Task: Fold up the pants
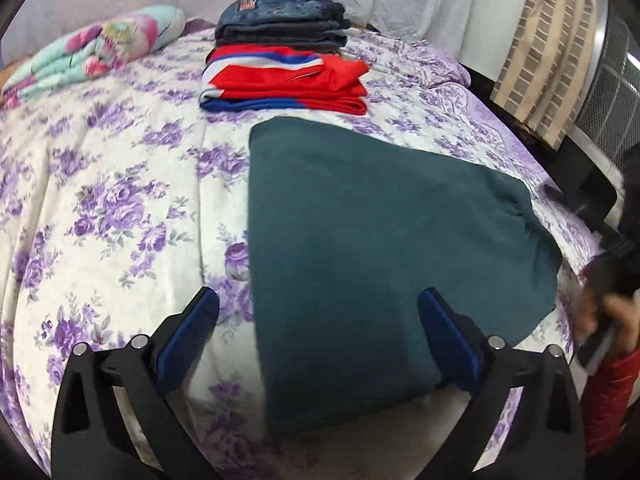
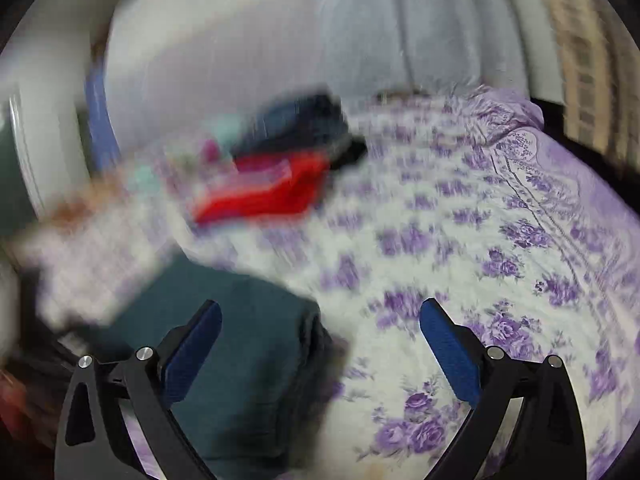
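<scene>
Teal folded pants (image 1: 372,232) lie flat, floral bedspread (image 1: 120,200) bare leftward.

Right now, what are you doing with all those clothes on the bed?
A person is folding pants on a flowery bedspread, with tongs in each hand. The teal pants lie folded flat in front. The left tongs are open above the near edge, holding nothing. The right tongs are open too, over the edge of the pants, though that view is blurry. Farther back sit a folded red, white and blue garment and folded dark jeans.
</scene>
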Demonstrator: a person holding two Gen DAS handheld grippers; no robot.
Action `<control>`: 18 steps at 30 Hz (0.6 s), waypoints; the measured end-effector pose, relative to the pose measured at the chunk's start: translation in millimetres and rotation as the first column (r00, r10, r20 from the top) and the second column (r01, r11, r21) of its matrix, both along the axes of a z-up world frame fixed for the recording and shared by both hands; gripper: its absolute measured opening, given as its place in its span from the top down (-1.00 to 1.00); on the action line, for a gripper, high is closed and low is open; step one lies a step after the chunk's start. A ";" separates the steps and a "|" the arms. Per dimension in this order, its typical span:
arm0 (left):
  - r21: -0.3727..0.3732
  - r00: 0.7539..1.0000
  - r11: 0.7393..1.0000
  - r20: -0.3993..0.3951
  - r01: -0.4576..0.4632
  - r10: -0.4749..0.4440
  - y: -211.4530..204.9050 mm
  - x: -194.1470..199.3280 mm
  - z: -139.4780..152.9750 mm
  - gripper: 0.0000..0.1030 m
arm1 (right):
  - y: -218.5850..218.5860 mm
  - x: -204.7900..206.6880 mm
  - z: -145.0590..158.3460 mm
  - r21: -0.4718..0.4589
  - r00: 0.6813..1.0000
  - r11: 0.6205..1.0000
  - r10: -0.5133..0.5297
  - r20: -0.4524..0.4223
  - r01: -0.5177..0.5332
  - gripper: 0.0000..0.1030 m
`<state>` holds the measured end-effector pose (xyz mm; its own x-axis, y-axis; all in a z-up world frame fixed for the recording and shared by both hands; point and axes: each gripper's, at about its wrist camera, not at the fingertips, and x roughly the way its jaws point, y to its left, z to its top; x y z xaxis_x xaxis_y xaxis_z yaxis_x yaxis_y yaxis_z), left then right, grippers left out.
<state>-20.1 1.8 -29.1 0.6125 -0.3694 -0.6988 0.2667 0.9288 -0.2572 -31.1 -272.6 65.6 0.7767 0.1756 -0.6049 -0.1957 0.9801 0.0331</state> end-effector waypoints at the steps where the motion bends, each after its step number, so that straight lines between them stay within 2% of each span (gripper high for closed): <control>1: -0.001 1.000 1.000 0.002 0.006 -0.006 0.0 0.0 -1.4 -0.91 | 12.3 13.7 -21.0 -0.144 0.996 0.989 -0.027 -0.086 0.015 -0.93; 2: 0.004 1.000 1.000 0.005 0.009 -0.009 -1.6 -1.3 -1.7 -0.91 | 17.0 21.0 -33.2 -0.189 0.989 0.982 -0.031 -0.147 0.003 -0.93; 3: 0.014 1.000 1.000 0.009 0.009 -0.009 -3.9 -3.5 -1.7 -0.91 | 10.9 25.2 -32.4 -0.129 0.983 0.992 -0.024 -0.183 0.000 -0.93; 5: 0.014 1.000 1.000 0.013 0.008 -0.008 -4.6 -4.9 -1.8 -0.91 | 2.4 22.2 -23.6 -0.107 0.986 0.994 -0.044 -0.161 0.027 -0.93; 8: -0.002 1.000 1.000 0.017 0.004 -0.004 -2.1 -5.4 -2.0 -0.91 | 10.1 12.1 -8.4 -0.154 0.997 0.987 -0.048 -0.055 0.039 -0.93; 10: 0.008 1.000 1.000 0.021 -0.003 0.003 -4.1 -5.1 -1.2 -0.91 | 24.2 -5.8 17.9 -0.141 0.996 0.990 0.035 0.083 -0.023 -0.93; 12: 0.021 1.000 1.000 0.027 -0.009 0.009 -5.5 -5.8 -0.6 -0.91 | 39.2 -11.1 36.4 -0.087 0.983 0.989 0.127 0.129 -0.116 -0.93; 14: 0.022 0.999 1.000 0.031 -0.011 0.011 -5.3 -6.3 -0.3 -0.91 | 52.2 -6.6 40.2 -0.050 0.976 0.981 0.191 0.102 -0.186 -0.89; 15: 0.019 0.999 1.000 0.031 -0.012 0.011 -4.8 -6.4 -0.3 -0.91 | 62.5 -1.0 36.4 -0.052 0.971 0.973 0.230 0.072 -0.226 -0.75; 18: 0.017 0.999 1.000 0.033 -0.014 0.013 -3.8 -7.5 -0.4 -0.91 | 79.6 18.5 5.2 -0.106 0.967 0.961 0.251 -0.048 -0.255 -0.56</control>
<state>-27.6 -2.0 -29.5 0.6402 -0.3494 -0.6841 0.2624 0.9365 -0.2327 -12.6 -192.9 70.8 0.6943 0.2942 -0.6568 -0.4383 0.8967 -0.0616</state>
